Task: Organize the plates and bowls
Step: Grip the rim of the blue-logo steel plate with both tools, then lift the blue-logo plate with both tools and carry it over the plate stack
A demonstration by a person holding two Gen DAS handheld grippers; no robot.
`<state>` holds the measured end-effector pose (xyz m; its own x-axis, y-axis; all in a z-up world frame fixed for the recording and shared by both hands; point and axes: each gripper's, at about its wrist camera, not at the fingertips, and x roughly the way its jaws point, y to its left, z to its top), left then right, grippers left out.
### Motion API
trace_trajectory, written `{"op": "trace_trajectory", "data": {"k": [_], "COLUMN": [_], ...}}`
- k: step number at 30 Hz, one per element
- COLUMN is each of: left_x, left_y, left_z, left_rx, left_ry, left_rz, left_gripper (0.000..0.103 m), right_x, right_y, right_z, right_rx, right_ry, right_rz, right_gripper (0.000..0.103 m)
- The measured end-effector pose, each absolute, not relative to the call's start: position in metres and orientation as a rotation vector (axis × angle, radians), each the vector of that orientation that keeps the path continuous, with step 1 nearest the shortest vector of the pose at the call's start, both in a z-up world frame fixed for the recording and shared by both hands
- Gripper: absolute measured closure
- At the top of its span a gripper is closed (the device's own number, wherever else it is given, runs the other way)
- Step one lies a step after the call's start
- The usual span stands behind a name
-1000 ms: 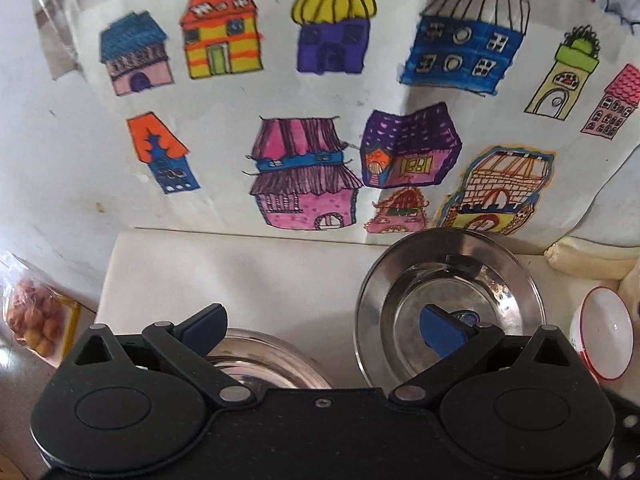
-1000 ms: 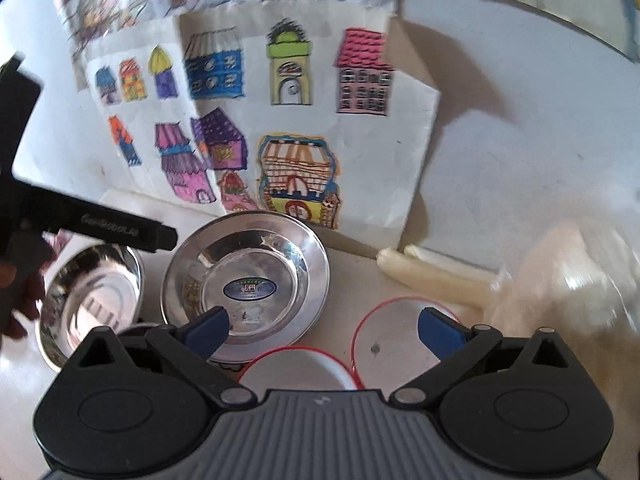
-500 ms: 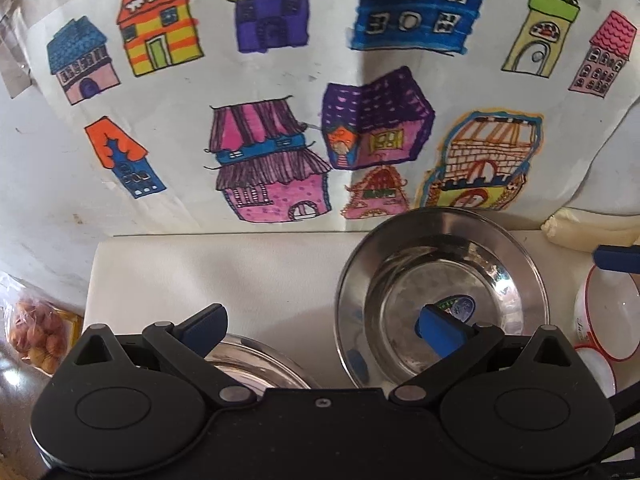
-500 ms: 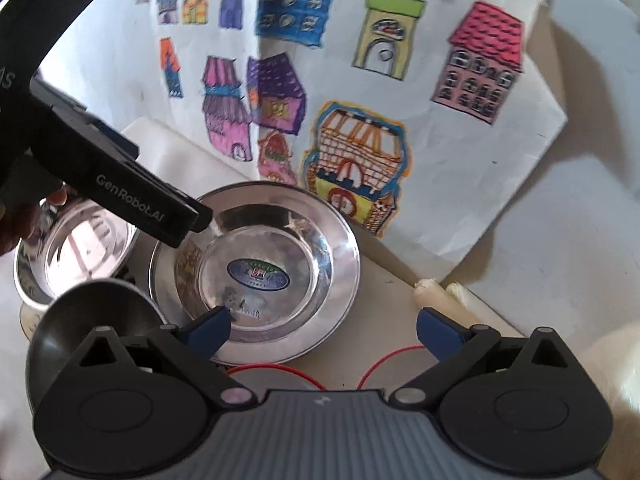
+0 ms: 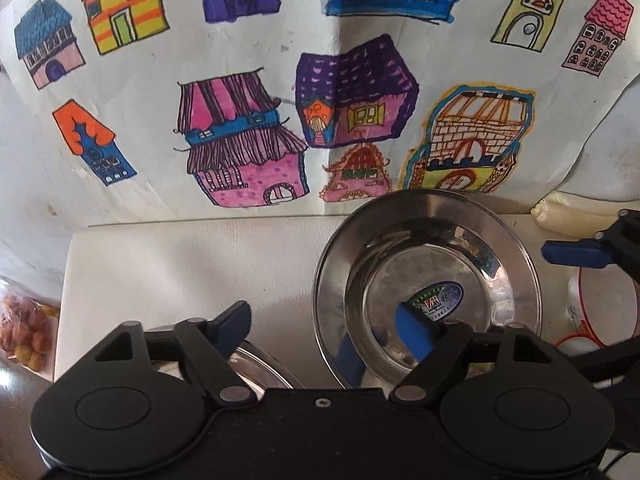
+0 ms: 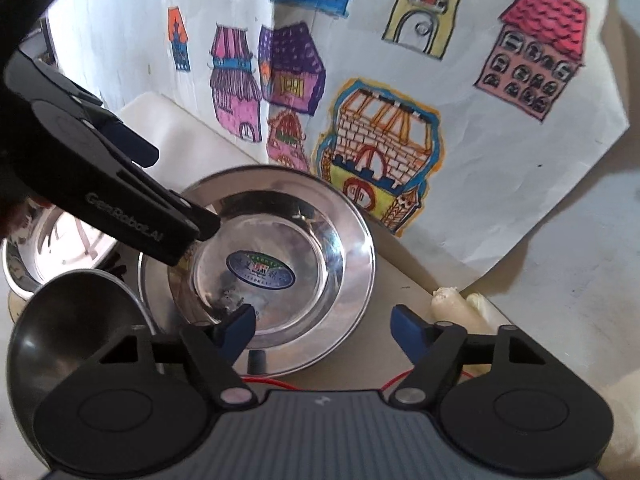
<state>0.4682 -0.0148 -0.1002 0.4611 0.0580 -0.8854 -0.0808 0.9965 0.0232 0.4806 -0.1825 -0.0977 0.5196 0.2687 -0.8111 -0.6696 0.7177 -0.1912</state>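
A steel plate [image 5: 500,240] with an oval sticker lies on the white table by the back wall; it also shows in the right wrist view [image 6: 344,240]. My left gripper [image 5: 324,326] is open, its right finger over the plate's near side and its left finger over a steel bowl [image 5: 260,368]. My right gripper [image 6: 322,326] is open at the plate's near right rim. The left gripper's body [image 6: 120,208] reaches over the plate's left rim. Steel bowls [image 6: 60,252] sit at the left. A red-rimmed white dish [image 5: 600,300] lies right of the plate.
A paper sheet with drawn houses [image 5: 280,100] leans on the wall behind the plate. A bag of round snacks [image 5: 24,332] lies at the far left. Pale rolls [image 6: 452,304] lie against the wall at the right. A dark round bowl [image 6: 72,332] sits at the near left.
Both grippers have moved forward toward the steel plate and the wall. The right gripper now enters the left wrist view at the right edge. Both stay open.
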Motion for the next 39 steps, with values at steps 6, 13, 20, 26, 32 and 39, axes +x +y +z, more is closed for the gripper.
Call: {"op": "trace_trajectory", "data": {"k": [6, 13, 20, 26, 32, 39], "left_x": [0.467, 0.466, 0.460, 0.453, 0.445, 0.431], "left_y": [-0.014, -0.017, -0.010, -0.006, -0.003, 0.004], "left_z": [-0.103, -0.106, -0.106, -0.090, -0.069, -0.044], "left_rx": [-0.054, -0.075, -0.140, -0.160, -0.176, -0.207], "left_ry": [1.108, 1.124, 1.114, 1.052, 0.973, 0.901], "left_rz": [0.077, 0.033, 0.069, 0.109, 0.133, 0.136], "left_gripper": [0.041, 0.063, 0.081, 0.085, 0.087, 0.088], "right_x": [0.489, 0.495, 0.499, 0.498, 0.492, 0.478], "right_y": [-0.175, -0.169, -0.175, -0.179, -0.180, -0.181], "right_z": [-0.106, -0.111, -0.109, -0.097, -0.077, -0.051], "right_rx": [-0.554, -0.536, -0.470, -0.410, -0.350, -0.288], "right_ry": [0.895, 0.909, 0.901, 0.869, 0.813, 0.741], "right_rz": [0.576, 0.574, 0.519, 0.487, 0.457, 0.421], "right_gripper": [0.040, 0.048, 0.065, 0.071, 0.074, 0.076]}}
